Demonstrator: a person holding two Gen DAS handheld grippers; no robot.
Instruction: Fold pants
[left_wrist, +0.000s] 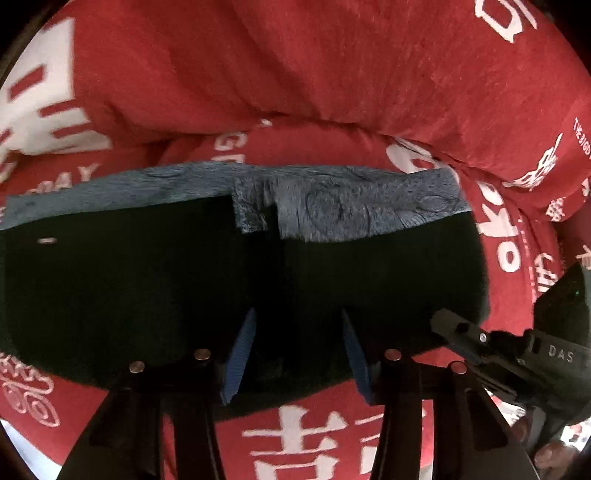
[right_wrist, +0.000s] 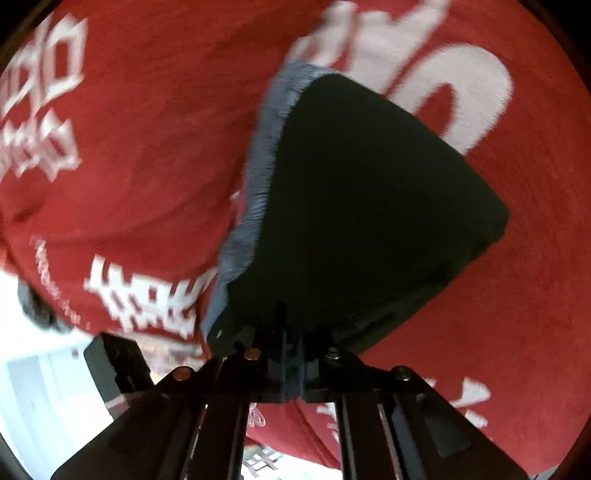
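The dark, near-black fabric pants with a grey-blue patterned waistband (left_wrist: 258, 273) lie as a folded bundle on a red blanket printed with white characters (left_wrist: 332, 74). In the left wrist view the bundle's long axis runs from 9 o'clock to 3 o'clock across the frame, with the waistband (left_wrist: 351, 206) along the 12 o'clock edge and the folded dark edge toward 6 o'clock. A bulky roll of the same red blanket rises just beyond the waistband.

The left gripper (left_wrist: 297, 354) points steeply down over the bundle's 6 o'clock edge. Its blue-padded fingers (left_wrist: 240, 362) stand apart with dark cloth between them; whether the pads press on the cloth cannot be told from this view.

The right gripper (left_wrist: 480, 343) enters the left wrist view at 4 o'clock, its tip at the bundle's 3 o'clock end.

In the right wrist view the bundle (right_wrist: 362, 206) extends from the right gripper (right_wrist: 291, 354) at 6 o'clock toward 12 o'clock, with the waistband (right_wrist: 258, 177) along its 9 o'clock side. The right gripper's fingers are brought together at the bundle's near edge, with a fold of dark fabric apparently pinched between them. This view is motion-blurred.
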